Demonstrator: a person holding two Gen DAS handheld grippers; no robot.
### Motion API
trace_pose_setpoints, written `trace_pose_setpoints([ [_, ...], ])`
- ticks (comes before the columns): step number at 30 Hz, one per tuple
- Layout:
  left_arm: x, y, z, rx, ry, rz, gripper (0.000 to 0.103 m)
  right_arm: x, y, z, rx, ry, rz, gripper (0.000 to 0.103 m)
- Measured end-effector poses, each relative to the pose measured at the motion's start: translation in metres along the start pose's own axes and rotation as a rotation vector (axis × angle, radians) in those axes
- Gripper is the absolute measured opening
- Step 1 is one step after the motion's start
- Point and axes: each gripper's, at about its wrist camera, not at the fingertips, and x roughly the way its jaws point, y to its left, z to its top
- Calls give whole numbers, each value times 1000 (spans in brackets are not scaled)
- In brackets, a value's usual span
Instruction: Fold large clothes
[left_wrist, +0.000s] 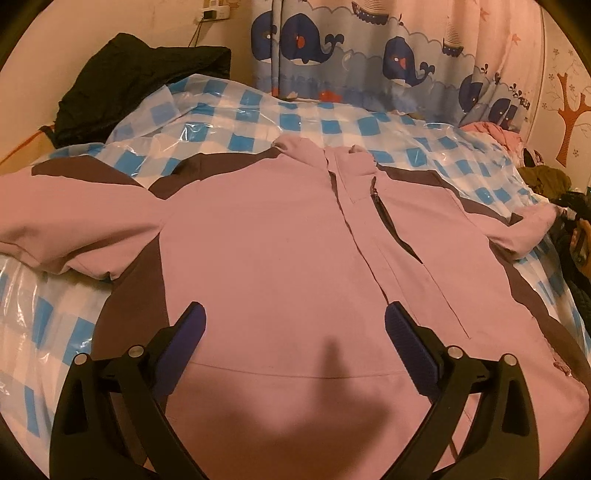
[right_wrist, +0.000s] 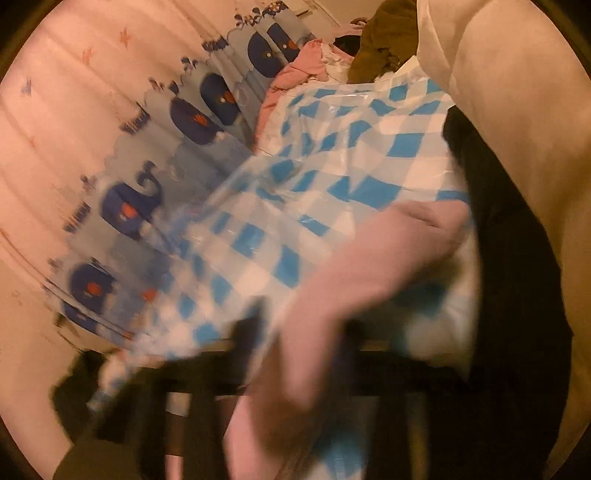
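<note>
While lying front-up and spread flat on the blue-and-white checked plastic sheet (left_wrist: 258, 110), fills most of the left wrist view: pink jacket (left_wrist: 280, 236) with dark brown panels along shoulders and sides. Collar toward the whale-print curtain (left_wrist: 369, 55), hem toward the camera, zipper (left_wrist: 380, 206) partly open near the neck. One sleeve stretched out to each edge of the picture, both resting on the sheet.

Left gripper (left_wrist: 295, 321) hovering over the lower chest of the jacket, jaws spread wide, nothing between the blue pads, no contact with the cloth visible.

Right wrist view strongly blurred. Right gripper (right_wrist: 299, 339) closed, only dark smeared shapes of the fingers visible. Pink sleeve (right_wrist: 369, 266) running from the middle of the picture down to the jaws and seemingly pinched there, raised above the checked sheet (right_wrist: 332, 155); cannot tell the exact point of the grip because of the blur.

Black garment (left_wrist: 140, 81) heaped at the far left corner of the bed. Pile of pink clothes (right_wrist: 295, 66) and an olive garment (right_wrist: 384, 37) at the far end, beside the curtain (right_wrist: 129, 206).
</note>
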Motion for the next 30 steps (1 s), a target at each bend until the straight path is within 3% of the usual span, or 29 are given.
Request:
trace_pose_setpoints([
  [5, -2, -1, 1, 17, -6, 41, 94, -23, 27, 3, 9, -47, 132, 20],
  [11, -3, 8, 5, -11, 4, 57, 94, -35, 100, -13, -120, -56, 283, 20],
  [19, -13, 33, 14, -95, -20, 65, 94, -46, 228, -84, -367, -3, 464, 20],
  [30, -32, 80, 20, -235, -51, 69, 94, -36, 340, -201, -512, 99, 650, 20],
])
